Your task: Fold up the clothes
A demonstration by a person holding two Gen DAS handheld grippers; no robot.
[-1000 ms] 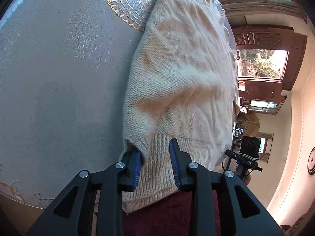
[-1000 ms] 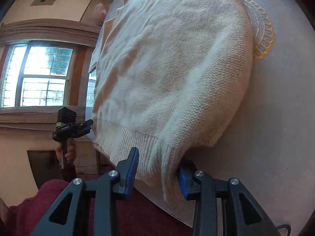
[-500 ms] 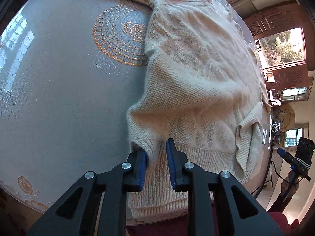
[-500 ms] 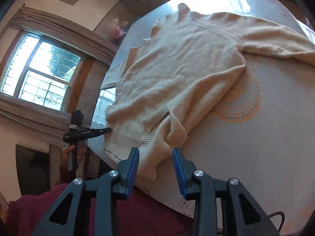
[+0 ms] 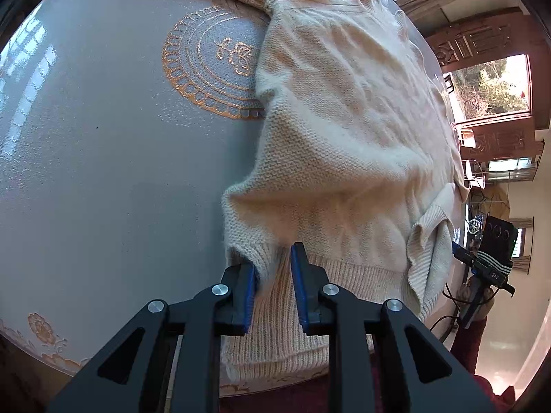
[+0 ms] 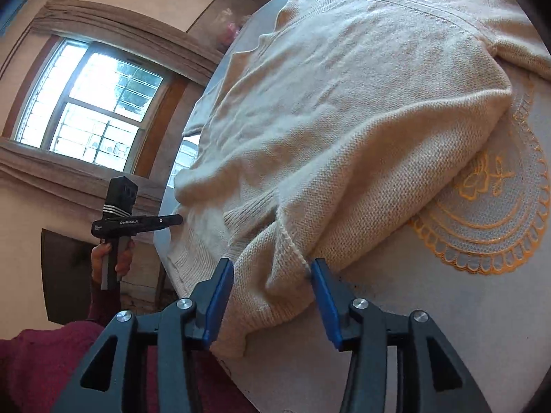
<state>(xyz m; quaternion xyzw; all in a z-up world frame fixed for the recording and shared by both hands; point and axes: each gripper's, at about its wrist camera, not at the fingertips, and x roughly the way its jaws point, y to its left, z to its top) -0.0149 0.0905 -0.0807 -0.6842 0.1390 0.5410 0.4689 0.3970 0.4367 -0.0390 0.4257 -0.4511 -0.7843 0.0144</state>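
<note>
Sweater (image 5: 344,144): we see it spread cream on the grey counter (image 5: 103,172), hem at the near edge.
Left gripper (image 5: 273,289): we find its fingers clenched on a hem fold.
Right gripper (image 6: 272,296): fingers just parted, released; the hem corner lies loose between them.

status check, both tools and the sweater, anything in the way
Left tool shut on sweater hem. Right tool jaws just opening, hem corner loose between them. Sweater flat on table. Nothing in the way.
</note>
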